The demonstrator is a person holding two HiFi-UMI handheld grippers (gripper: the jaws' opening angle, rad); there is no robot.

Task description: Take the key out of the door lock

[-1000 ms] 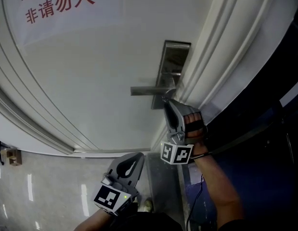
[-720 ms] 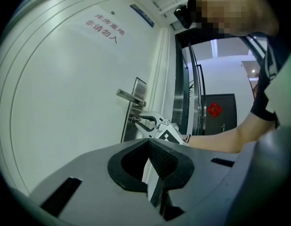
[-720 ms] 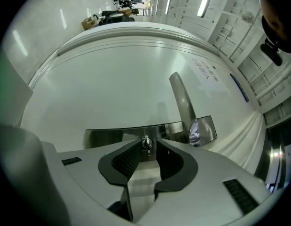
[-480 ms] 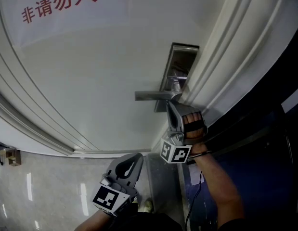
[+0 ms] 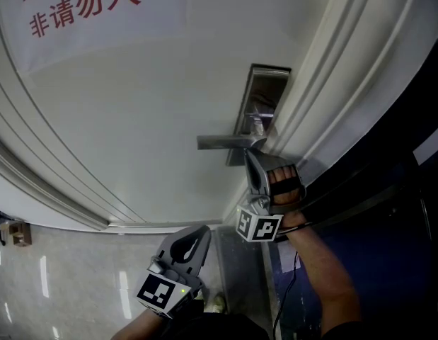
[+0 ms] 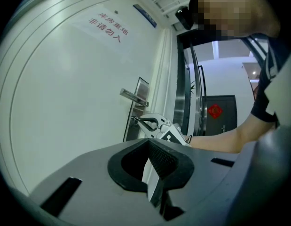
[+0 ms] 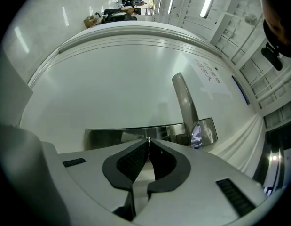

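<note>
Change over the last second is minimal. In the head view the right claw (image 5: 250, 154) stays with its tips against the lower part of the lock plate (image 5: 264, 91), directly under the lever handle (image 5: 222, 142), which projects toward 9 o'clock. Plate and lever sit slightly higher in that view than a second ago, but claw and plate keep the same relation, so I read this as head motion rather than claw travel. Between the half-second mark and now nothing shifts noticeably. In the right gripper view the claw is pinched together, with only a sliver of metal showing at the tips. I take this to be the key (image 7: 148, 139), gripped by its head and still seated in the lock. The left gripper view agrees: the right claw's tips touch the plate with no gap. The left claw (image 5: 206, 228) is closed on nothing and hangs at 7 o'clock from the right claw, well clear of the door (image 5: 134, 105). My judgement is that the grip is established but withdrawal has not started. The next move calls for a straight pull away from the plate, along the key's own axis. Any sideways load risks binding the key or slipping the narrow grip.
</note>
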